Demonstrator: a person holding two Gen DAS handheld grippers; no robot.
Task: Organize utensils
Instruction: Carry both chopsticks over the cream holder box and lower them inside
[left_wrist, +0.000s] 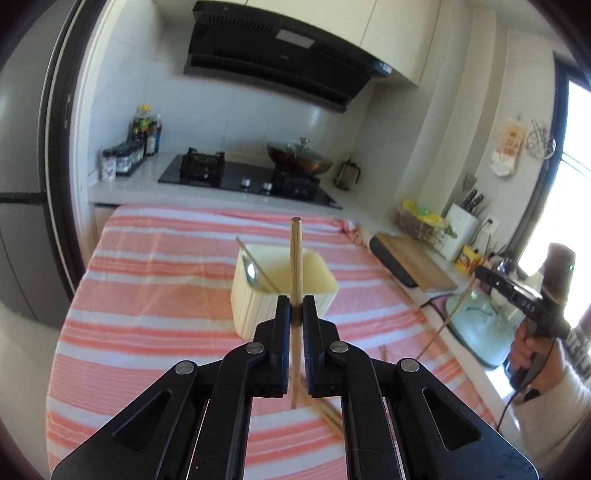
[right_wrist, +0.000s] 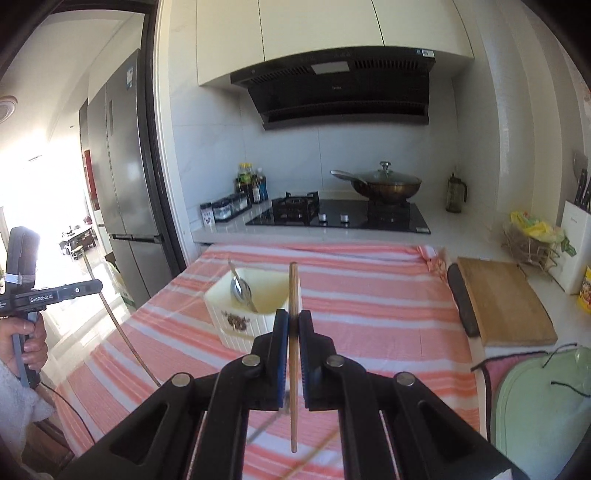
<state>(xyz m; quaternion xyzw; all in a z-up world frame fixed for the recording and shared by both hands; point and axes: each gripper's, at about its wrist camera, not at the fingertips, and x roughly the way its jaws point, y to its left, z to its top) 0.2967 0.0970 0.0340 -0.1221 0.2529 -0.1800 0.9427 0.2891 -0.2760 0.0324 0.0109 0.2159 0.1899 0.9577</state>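
Both grippers, left gripper (left_wrist: 296, 308) and right gripper (right_wrist: 293, 321), clamp a chopstick (left_wrist: 296, 258) each, needing steering into the cream holder (left_wrist: 328, 286).

Both handheld grippers are black plastic linkages with round silver pivot pins and triangular cut-outs in the arms. The left gripper (left_wrist: 296, 306) has black pads; the right gripper (right_wrist: 293, 319) has blue ribbed pads. Each tool has a dark grey pistol handle, a trailing black cable and white lettering on its body. Each hand (right_wrist: 27, 341) comes out of a fluffy white sleeve (left_wrist: 557, 417)
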